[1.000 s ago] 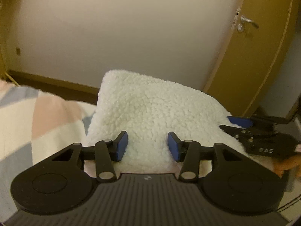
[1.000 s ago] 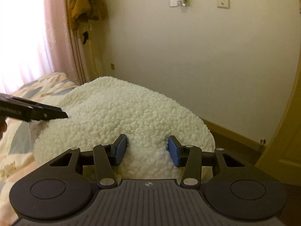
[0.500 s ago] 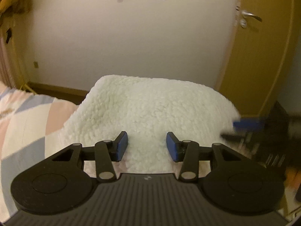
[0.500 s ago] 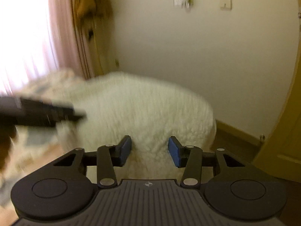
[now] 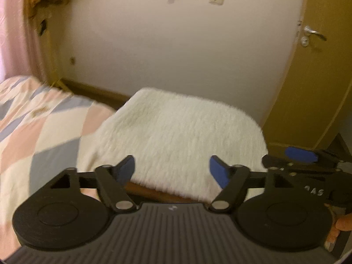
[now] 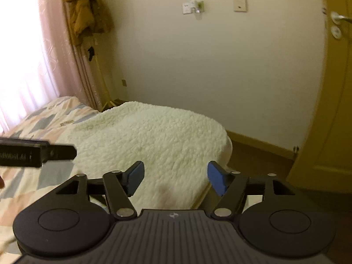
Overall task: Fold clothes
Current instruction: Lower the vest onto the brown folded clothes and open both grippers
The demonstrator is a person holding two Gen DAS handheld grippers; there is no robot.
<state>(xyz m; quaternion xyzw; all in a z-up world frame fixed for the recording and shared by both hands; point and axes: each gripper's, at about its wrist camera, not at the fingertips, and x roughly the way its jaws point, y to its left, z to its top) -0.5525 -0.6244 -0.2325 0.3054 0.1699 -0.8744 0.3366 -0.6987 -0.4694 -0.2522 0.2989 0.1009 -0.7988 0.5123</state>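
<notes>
A white fleece garment (image 5: 176,132) lies folded in a thick pad on the corner of the bed. My left gripper (image 5: 172,171) is open just short of its near edge, with nothing between the blue pads (image 5: 126,169). In the right wrist view the same fleece garment (image 6: 154,136) spreads ahead, and my right gripper (image 6: 176,174) hovers open over its near right corner, holding nothing. The left gripper (image 6: 39,153) pokes in from the left there. The right gripper (image 5: 301,155) shows at the right of the left wrist view, with a fingertip of the person's hand (image 5: 343,222) below it.
The bed carries a pastel patchwork quilt (image 5: 44,132). Beyond the bed corner is brown floor (image 6: 253,160), then a cream wall (image 6: 198,66). A wooden door (image 6: 330,110) stands at the right. A pink curtain (image 6: 44,55) and a hanging brown jacket (image 6: 88,11) are at the left.
Both grippers' fingers have spread wider and drawn back from the fleece. The fleece now lies lower and flatter on the bed corner.
</notes>
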